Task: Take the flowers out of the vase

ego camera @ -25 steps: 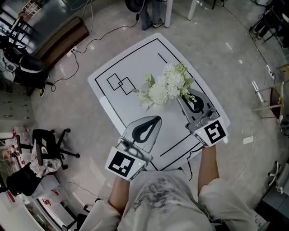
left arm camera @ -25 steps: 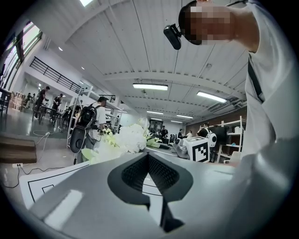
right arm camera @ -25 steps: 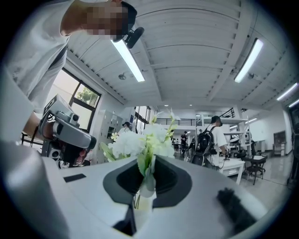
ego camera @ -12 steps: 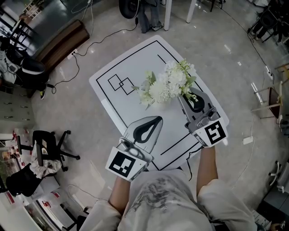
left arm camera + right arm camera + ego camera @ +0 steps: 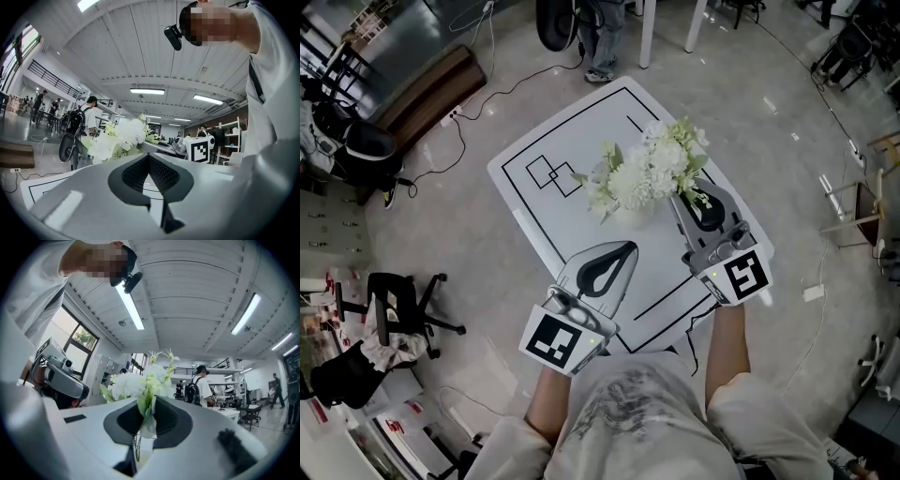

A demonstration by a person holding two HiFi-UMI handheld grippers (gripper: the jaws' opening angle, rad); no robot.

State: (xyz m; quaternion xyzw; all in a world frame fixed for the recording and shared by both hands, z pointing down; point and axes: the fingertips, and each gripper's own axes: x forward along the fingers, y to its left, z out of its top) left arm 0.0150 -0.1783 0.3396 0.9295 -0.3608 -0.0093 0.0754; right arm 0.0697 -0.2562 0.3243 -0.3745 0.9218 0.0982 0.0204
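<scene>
- The right gripper (image 5: pixel 146 414) is clamped on the stems of the white flowers (image 5: pixel 649 173), which stand over the far right part of the white table (image 5: pixel 581 127).
- The left gripper (image 5: pixel 623 251) hovers over the table's near edge, jaws together and empty.
- The blooms hide the vase, so whether the stems are clear of it cannot be told. I judge the grip made, with pulling the flowers free and setting them down left to do.

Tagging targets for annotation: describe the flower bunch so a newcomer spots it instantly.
Find the white table marked with black lines. Toward its right side is the bunch of white flowers with pale green leaves. It is the only soft, bushy thing there, and its stems are pinched in the right gripper.
</scene>
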